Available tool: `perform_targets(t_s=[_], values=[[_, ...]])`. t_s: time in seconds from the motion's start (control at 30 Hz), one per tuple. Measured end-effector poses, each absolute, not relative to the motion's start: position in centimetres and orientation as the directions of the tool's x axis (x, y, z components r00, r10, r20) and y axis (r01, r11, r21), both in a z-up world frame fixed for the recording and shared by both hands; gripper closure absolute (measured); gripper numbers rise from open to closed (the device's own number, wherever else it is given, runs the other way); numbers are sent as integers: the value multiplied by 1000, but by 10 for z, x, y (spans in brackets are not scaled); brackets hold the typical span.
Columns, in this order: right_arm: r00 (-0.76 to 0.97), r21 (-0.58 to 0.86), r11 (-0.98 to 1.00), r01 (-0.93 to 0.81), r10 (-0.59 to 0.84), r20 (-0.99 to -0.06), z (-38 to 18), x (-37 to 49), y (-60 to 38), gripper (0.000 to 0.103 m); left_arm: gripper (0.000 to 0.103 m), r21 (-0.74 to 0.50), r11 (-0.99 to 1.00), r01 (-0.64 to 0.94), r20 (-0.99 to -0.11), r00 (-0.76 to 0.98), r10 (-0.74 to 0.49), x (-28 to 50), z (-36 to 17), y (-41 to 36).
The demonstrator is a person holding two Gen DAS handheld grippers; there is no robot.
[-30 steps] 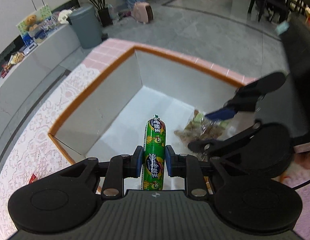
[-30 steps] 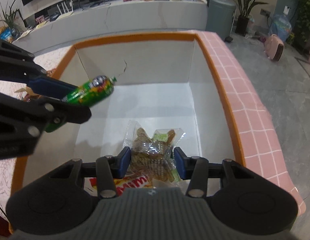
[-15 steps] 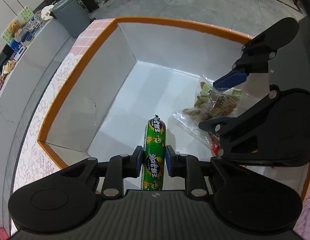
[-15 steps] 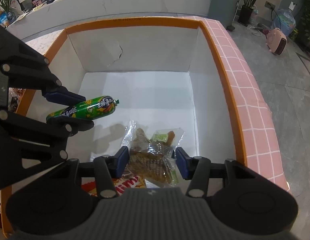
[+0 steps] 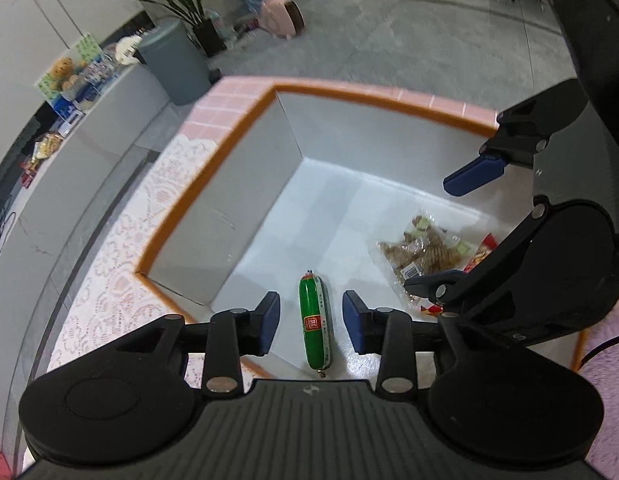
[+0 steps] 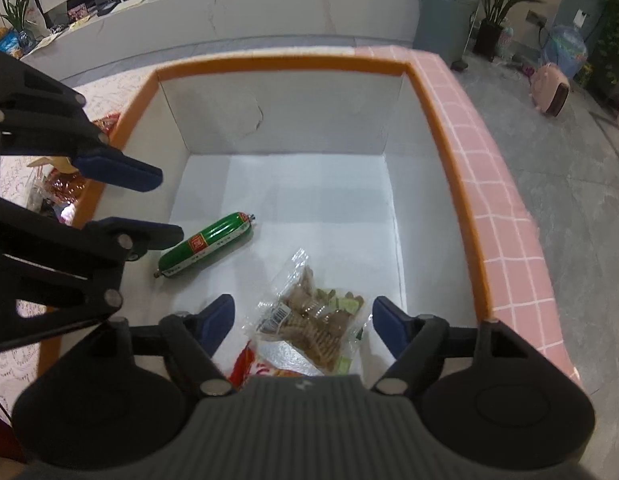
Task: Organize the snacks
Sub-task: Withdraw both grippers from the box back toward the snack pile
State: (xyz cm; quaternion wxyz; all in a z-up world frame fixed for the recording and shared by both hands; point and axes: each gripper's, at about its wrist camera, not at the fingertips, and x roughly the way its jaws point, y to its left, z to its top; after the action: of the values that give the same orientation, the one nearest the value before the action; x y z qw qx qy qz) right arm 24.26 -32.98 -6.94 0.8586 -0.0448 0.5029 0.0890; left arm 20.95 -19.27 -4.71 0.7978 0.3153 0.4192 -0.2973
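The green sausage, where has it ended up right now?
The green sausage lies on the white floor of the orange-rimmed box, towards its left side in the right wrist view, below the left gripper, with the clear snack bag just to its right.

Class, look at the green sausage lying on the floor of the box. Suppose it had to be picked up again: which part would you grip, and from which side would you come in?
Grip the green sausage across its round middle, coming from above. It lies flat on the box floor, clear of the walls and the clear snack bag. Its clipped ends taper, so they would likely slip.
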Motion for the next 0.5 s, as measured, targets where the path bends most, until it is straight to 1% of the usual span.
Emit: perform_targets(t_s=[0.3,0.5], values=[[611,18,987,-159,113,-783,-34,206,-314,28,58,238,728,643,-766,585,-267,180,-8,-160],[695,37,984,-176,151,-703,-20,173,-286,27,55,216,800,559,-712,651,-263,155,7,-127]])
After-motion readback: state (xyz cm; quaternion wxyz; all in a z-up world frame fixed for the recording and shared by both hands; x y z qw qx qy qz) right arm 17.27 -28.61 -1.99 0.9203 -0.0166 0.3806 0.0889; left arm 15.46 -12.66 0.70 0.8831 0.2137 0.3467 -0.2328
